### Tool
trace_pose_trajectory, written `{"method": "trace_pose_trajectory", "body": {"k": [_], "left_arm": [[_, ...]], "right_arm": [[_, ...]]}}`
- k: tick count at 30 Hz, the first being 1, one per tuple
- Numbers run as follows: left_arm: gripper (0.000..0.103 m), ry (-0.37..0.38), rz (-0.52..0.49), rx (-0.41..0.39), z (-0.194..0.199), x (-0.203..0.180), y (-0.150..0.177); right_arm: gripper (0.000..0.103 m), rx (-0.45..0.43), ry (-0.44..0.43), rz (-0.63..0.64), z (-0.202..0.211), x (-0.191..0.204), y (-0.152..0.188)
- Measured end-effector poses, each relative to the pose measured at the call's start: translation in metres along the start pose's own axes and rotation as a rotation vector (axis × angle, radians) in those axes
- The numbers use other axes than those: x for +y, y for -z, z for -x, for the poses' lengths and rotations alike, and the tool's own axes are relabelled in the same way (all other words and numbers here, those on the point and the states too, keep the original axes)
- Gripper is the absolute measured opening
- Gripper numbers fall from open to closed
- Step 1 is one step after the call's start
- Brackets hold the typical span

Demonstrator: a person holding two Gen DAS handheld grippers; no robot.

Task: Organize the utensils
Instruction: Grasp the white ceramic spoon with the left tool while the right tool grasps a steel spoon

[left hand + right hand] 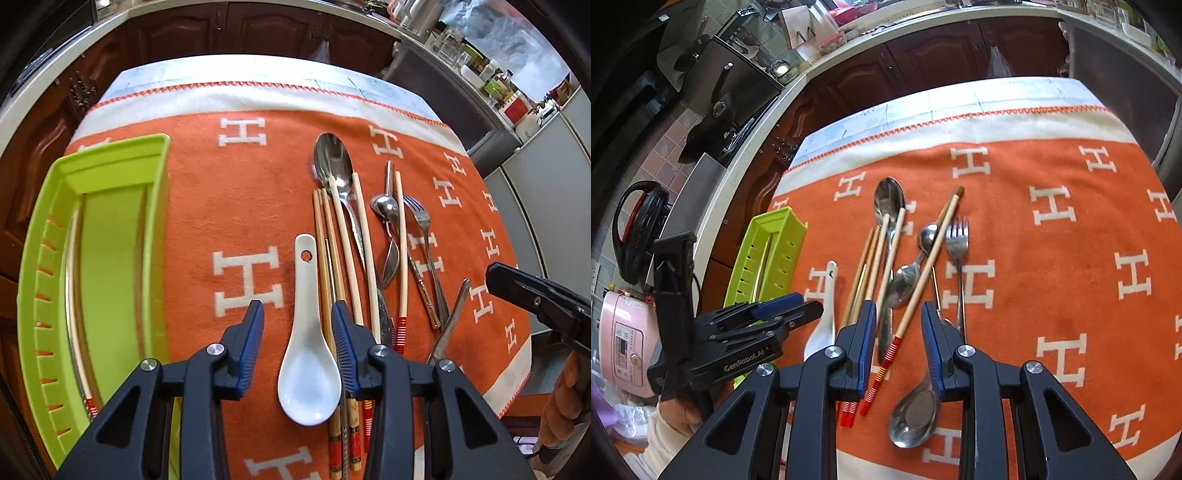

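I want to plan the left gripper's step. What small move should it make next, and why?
Probably lower the left gripper and close on the white ceramic spoon. The spoon's handle lies between the open fingers, which do not yet press it. The green tray waits to the left with a chopstick already inside.

Orange H-patterned blanket (240, 206), pink rice cooker (626, 339), dark wooden cabinets (923, 62).
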State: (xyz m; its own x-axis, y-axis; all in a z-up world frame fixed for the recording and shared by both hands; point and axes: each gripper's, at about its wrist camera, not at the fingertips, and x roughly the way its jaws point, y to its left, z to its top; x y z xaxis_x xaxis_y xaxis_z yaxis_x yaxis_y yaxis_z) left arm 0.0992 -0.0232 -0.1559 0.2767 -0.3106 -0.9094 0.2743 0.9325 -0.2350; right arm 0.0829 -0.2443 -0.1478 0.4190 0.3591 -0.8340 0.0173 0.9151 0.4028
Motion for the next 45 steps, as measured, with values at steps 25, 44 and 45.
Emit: {"method": "trace_pose_trajectory", "body": {"k": [25, 44, 45], "left_arm": [[0.019, 0.118, 0.022, -0.011, -0.024, 0.008, -0.006], [0.012, 0.084, 0.058, -0.051, -0.011, 0.0, 0.005], [0.012, 0.084, 0.063, -0.05, -0.01, 0.001, 0.006]], "right_arm": [[0.026, 0.008, -0.021, -0.041, -0.016, -0.031, 0.03], [0.025, 0.013, -0.011, -0.046, -0.015, -0.035, 0.036], [0.025, 0.013, -0.009, -0.048, -0.016, -0.036, 0.037]]}}
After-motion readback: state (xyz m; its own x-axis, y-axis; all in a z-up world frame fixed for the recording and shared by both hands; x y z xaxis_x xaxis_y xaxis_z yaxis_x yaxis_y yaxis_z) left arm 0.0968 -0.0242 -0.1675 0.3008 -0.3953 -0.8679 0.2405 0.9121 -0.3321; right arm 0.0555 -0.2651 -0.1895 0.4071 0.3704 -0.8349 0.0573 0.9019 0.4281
